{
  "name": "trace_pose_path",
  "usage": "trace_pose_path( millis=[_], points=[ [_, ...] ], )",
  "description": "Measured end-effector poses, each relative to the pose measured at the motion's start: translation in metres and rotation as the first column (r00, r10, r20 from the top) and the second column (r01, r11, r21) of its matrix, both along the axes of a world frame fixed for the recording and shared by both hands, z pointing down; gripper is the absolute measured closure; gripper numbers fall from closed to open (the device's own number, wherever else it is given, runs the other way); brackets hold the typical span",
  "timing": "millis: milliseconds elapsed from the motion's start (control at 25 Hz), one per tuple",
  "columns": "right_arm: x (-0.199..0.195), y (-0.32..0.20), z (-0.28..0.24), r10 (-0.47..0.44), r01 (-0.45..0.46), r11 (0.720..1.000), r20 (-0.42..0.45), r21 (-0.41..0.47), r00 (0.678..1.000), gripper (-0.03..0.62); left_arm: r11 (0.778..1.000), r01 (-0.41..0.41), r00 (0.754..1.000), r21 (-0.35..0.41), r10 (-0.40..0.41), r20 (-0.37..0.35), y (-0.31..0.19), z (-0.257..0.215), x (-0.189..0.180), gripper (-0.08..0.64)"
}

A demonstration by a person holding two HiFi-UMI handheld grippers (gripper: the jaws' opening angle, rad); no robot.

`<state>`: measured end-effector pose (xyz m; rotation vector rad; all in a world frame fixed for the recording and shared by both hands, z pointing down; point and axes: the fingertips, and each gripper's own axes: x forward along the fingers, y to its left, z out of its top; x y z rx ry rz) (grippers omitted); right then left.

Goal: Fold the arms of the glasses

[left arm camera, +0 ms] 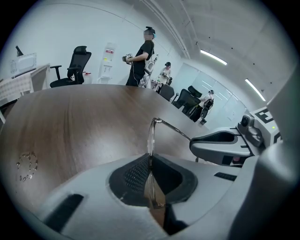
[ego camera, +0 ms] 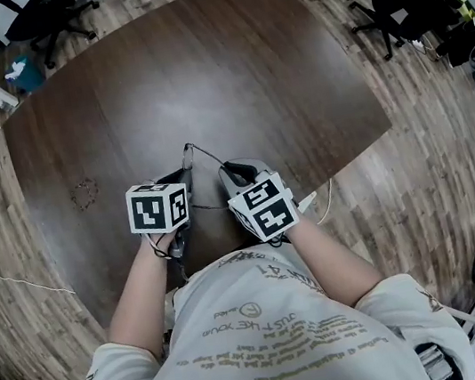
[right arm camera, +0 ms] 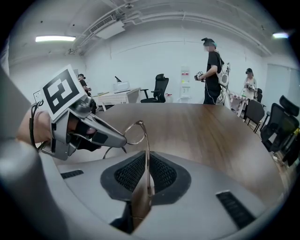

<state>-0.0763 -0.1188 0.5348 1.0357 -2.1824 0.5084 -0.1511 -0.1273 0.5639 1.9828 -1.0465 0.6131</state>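
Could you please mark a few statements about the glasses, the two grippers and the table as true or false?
1. The left gripper is shut on the front rim of the glasses. True.
2. The right gripper holds nothing. False: its fingers are closed on one thin arm of the glasses.
3. The table is white. False: it is dark brown wood.
4. A small chain-like loop lies on the table, on the left gripper's side. True.
5. The glasses lie flat on the table, untouched. False: they are held between the two grippers.
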Motion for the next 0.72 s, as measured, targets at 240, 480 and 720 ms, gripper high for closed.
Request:
trace_pose_path(
  millis=[240, 480, 720],
  points=[
    [-0.009, 0.007, 0.003, -0.018, 0.019, 0.999, 0.023, -0.041, 1.0, 0.565, 1.0, -0.002, 1.0, 0.005, 0.002, -0.006, 0.001, -0.001, -0.004, 0.531],
    [-0.017, 0.007, 0.009, -0.001, 0.01, 0.992, 0.073, -0.122, 0.997, 0.565, 1.0, 0.006, 1.0, 0.006, -0.006, -0.013, -0.001, -0.002, -0.007, 0.531],
    [-0.031, 0.009, 0.018, 0.036, 0.01, 0.968, 0.179, -0.25, 0.983, 0.566, 1.0, 0.017, 1.0, 0.015, -0.017, -0.011, -0.003, -0.003, -0.011, 0.531]
  ],
)
